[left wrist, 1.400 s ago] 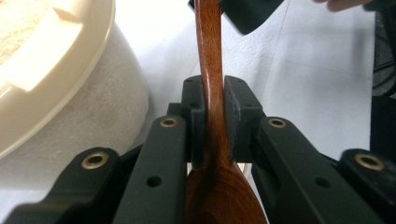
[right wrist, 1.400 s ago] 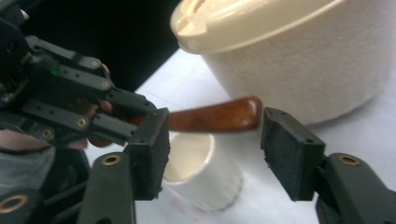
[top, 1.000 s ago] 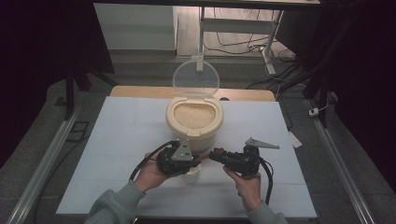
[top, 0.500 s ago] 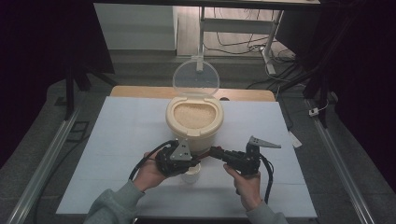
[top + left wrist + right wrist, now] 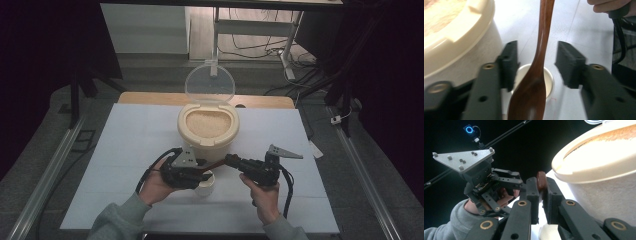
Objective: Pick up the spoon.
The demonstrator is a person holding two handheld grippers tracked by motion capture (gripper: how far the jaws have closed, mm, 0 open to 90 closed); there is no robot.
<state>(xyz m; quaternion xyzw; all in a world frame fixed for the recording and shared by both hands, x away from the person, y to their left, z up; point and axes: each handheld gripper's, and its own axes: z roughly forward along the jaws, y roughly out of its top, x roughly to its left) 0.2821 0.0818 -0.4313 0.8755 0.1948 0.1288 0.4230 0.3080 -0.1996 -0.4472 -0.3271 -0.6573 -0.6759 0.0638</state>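
Left gripper (image 5: 535,66) jaws just opened off spoon (image 5: 537,62); right gripper (image 5: 541,195) clamps handle; rice container (image 5: 208,131) crowds beside, cup (image 5: 204,186) seemingly beneath.

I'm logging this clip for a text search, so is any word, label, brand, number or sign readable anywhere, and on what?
None: no readable text in any view.
Rice container and its clear lid: plain, no label.
Wooden spoon and small white cup: unmarked.
Grey three-cornered plate: studs, no lettering.
Small device with a glowing blue ring: too small to read.
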